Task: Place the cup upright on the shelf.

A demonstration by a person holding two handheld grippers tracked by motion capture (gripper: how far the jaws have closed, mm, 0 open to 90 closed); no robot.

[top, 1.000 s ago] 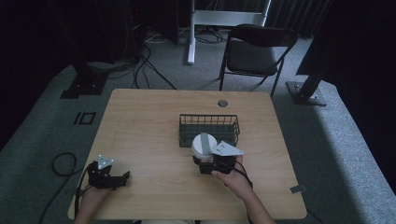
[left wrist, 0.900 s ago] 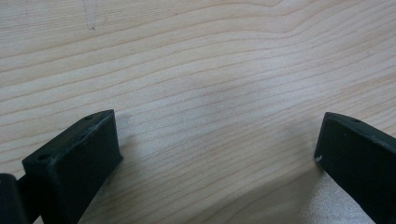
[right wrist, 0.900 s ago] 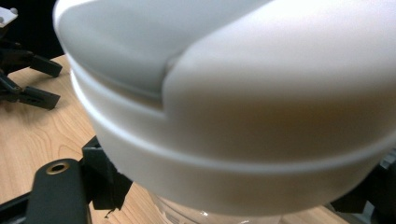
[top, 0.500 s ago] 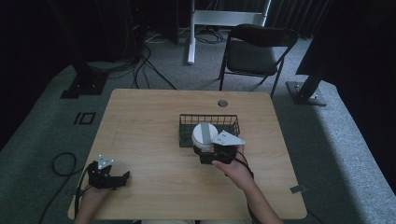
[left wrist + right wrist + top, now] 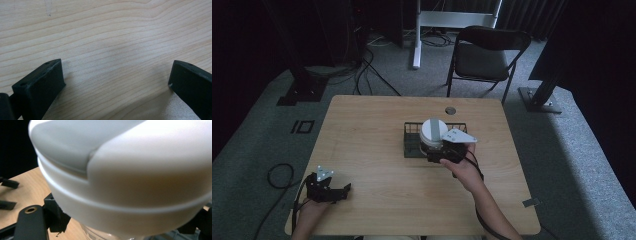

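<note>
My left gripper rests at the counter's near left corner; its own view shows bare wood grain between jaws set wide apart. Farther in, my right gripper has its jaws clamped on the white lidded container above the wire basket. Its own view adds the container's ridged lid up close.

Two black grippers, left gripper and right gripper, each topped by a grey three-cornered plate, trailing black cables; blocky matt jaws with small screw holes; forearms seemingly bare.
</note>
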